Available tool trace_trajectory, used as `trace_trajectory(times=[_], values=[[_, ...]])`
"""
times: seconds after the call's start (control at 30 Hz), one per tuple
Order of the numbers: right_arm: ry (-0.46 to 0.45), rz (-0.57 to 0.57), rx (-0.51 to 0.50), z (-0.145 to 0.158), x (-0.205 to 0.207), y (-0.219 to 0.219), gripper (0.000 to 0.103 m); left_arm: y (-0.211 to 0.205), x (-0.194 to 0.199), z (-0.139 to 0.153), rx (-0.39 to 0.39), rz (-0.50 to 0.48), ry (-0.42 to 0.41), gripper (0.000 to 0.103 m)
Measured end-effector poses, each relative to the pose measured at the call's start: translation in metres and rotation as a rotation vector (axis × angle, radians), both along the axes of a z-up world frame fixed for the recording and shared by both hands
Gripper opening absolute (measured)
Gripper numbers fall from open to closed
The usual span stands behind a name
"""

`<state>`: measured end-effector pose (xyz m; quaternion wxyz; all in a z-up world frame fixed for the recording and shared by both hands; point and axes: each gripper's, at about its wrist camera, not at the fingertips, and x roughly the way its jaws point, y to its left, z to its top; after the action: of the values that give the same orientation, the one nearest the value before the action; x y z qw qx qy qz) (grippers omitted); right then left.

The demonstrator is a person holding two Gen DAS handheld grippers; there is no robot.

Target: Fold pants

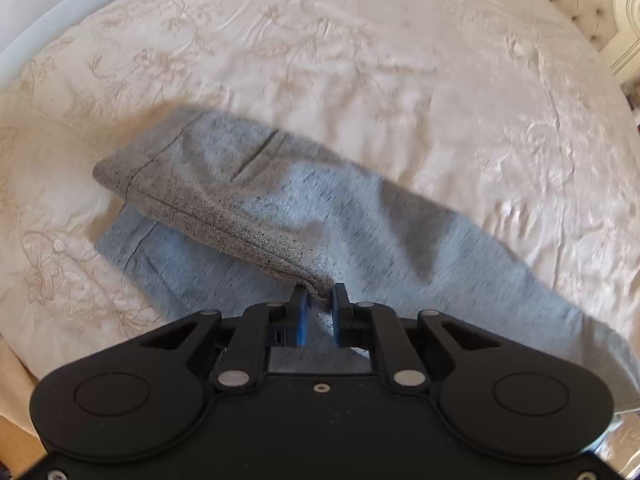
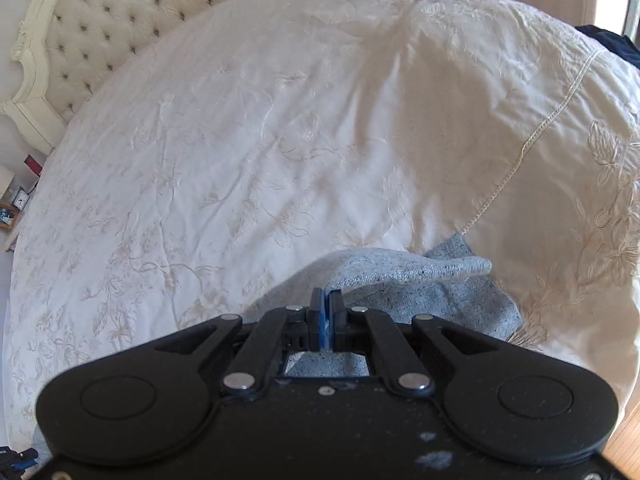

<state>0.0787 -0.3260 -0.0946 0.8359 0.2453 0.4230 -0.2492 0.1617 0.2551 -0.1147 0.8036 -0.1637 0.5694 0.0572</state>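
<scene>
Grey sweatpants [image 1: 280, 208] lie on a cream embroidered bedspread [image 1: 360, 60]. In the left wrist view the waistband end is lifted and folded over the layer below. My left gripper [image 1: 320, 294] is shut on the waistband's edge, with cloth pinched between its blue pads. In the right wrist view my right gripper [image 2: 326, 298] is shut on another edge of the grey pants [image 2: 420, 280], holding a raised fold above the bedspread [image 2: 260, 140]. The rest of the pants is hidden under the gripper body.
A tufted cream headboard [image 2: 100, 20] stands at the bed's far end. A bedside table with a small clock [image 2: 20, 200] is at the left. A dark garment [image 2: 612, 44] lies at the far right edge. Wooden floor [image 1: 16, 432] shows beside the bed.
</scene>
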Motion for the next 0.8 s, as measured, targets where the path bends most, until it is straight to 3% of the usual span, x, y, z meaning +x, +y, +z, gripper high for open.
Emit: trace_trajectory(times=[0.17, 0.2, 0.27, 0.47, 0.5, 0.63, 0.8], values=[[0.171, -0.088, 0.062, -0.085, -0.033, -0.011, 0.002, 0.003, -0.022, -0.057, 0.053, -0.014, 0.138, 0.016], [0.207, -0.092, 0.068, -0.101, -0.038, -0.012, 0.002, 0.002, -0.022, -0.062, 0.077, -0.019, 0.158, 0.005], [0.214, -0.106, 0.086, -0.116, -0.046, -0.011, 0.002, 0.002, -0.022, -0.064, 0.108, -0.031, 0.172, 0.002], [0.153, -0.072, 0.066, -0.098, -0.046, -0.016, 0.004, 0.010, -0.014, -0.046, 0.140, -0.020, 0.149, 0.002], [0.141, -0.062, 0.080, -0.096, -0.044, -0.019, 0.010, 0.010, -0.013, -0.042, 0.140, -0.014, 0.146, 0.002], [0.086, -0.098, 0.192, -0.084, -0.054, -0.038, 0.021, -0.013, -0.016, -0.024, 0.158, -0.031, 0.104, 0.003], [0.019, -0.224, 0.358, -0.088, -0.078, -0.070, 0.030, -0.080, -0.014, -0.010, 0.146, -0.109, 0.057, 0.004]])
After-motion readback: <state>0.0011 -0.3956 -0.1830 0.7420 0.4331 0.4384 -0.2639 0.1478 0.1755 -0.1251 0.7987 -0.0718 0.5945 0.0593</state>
